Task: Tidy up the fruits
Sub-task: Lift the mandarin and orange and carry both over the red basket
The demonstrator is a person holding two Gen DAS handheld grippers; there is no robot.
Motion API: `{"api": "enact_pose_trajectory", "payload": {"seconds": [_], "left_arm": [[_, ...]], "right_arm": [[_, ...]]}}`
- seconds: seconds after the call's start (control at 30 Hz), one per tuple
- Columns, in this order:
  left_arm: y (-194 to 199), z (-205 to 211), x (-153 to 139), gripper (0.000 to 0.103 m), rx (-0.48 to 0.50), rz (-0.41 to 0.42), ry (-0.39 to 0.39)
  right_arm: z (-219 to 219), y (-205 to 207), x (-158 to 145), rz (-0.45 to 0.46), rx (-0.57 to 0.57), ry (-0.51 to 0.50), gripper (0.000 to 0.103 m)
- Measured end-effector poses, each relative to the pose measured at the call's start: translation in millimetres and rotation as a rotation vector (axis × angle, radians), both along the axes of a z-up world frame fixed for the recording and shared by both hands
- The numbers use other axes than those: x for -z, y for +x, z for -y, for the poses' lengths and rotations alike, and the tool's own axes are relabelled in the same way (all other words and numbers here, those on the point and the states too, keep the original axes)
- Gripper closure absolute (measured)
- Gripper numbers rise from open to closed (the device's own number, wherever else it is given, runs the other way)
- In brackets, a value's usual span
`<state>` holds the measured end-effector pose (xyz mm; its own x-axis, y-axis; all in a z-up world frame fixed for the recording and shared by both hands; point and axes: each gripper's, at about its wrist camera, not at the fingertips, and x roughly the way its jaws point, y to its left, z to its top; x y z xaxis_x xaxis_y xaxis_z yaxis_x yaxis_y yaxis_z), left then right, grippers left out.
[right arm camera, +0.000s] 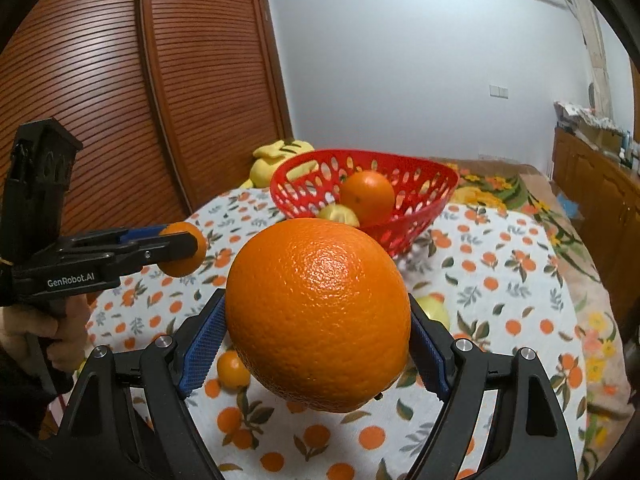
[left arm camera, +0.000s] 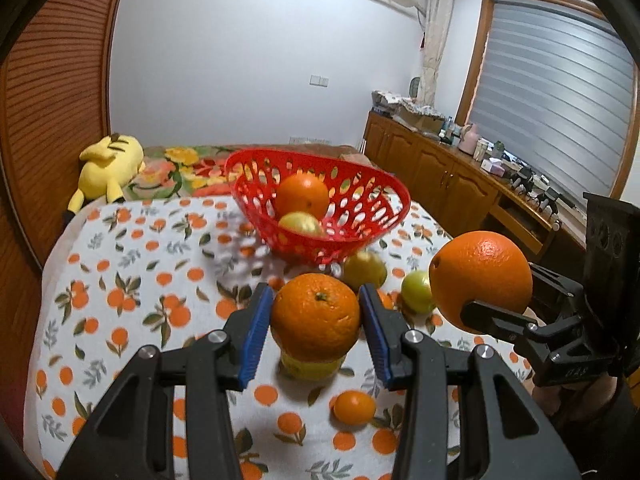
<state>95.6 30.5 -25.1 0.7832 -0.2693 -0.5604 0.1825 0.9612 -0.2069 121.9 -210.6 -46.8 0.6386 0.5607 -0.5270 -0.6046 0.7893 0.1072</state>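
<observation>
While both oranges hang in the air above the fruit-print tablecloth [left arm camera: 132,288], we carry them toward the red basket [left arm camera: 360,216], which already holds an orange and a yellow-green fruit. Our left gripper [left arm camera: 316,316] is clamped on a medium orange [left arm camera: 316,316]; our right gripper [right arm camera: 316,344] is clamped on a large orange [right arm camera: 320,332]. We judge it best to lower each one inside the rim, one at a time, before letting go, so neither rolls out among the loose fruits near the basket.
</observation>
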Motion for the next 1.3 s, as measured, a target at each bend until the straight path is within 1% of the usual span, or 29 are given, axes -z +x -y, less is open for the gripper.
{"api": "enact_pose_trajectory", "payload": {"seconds": [0.3, 0.63, 0.9, 1.07, 1.3], "left_arm": [[20, 0, -16, 0.060, -0.004, 0.030, 0.000], [59, -1, -18, 0.060, -0.011, 0.023, 0.005], [93, -2, -15, 0.060, -0.014, 0.000, 0.010], [117, -3, -9, 0.060, -0.014, -0.021, 0.011], [148, -3, 1, 0.060, -0.008, -0.053, 0.015]], "right_arm": [[1, 25, -24, 0.028, -0.008, -0.001, 0.018], [-5, 76, -38, 0.038, -0.016, -0.052, 0.018], [-18, 116, -32, 0.012, -0.044, -0.101, 0.018], [-28, 141, -21, -0.008, -0.062, -0.146, 0.018], [-41, 166, -6, -0.039, -0.090, -0.203, 0.018]]}}
